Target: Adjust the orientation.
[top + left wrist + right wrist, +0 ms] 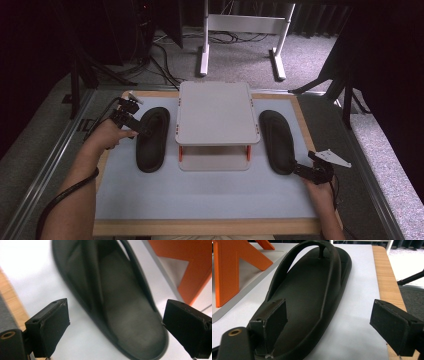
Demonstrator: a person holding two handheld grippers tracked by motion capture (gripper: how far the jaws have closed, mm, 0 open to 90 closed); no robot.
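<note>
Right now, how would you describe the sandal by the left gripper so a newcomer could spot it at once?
Find the white two-tier stand with orange posts at the middle of the pale mat. A black flip-flop lies on each side of it. The one meant is the left flip-flop, whose outer edge the open left gripper reaches; the right flip-flop lies near the right gripper.

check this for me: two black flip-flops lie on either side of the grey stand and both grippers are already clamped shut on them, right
Not quite. Two black flip-flops, the left one and the right one, do flank the grey stand, but the left gripper and right gripper are both open, jaws spread wide, as each gripper view shows.
</note>
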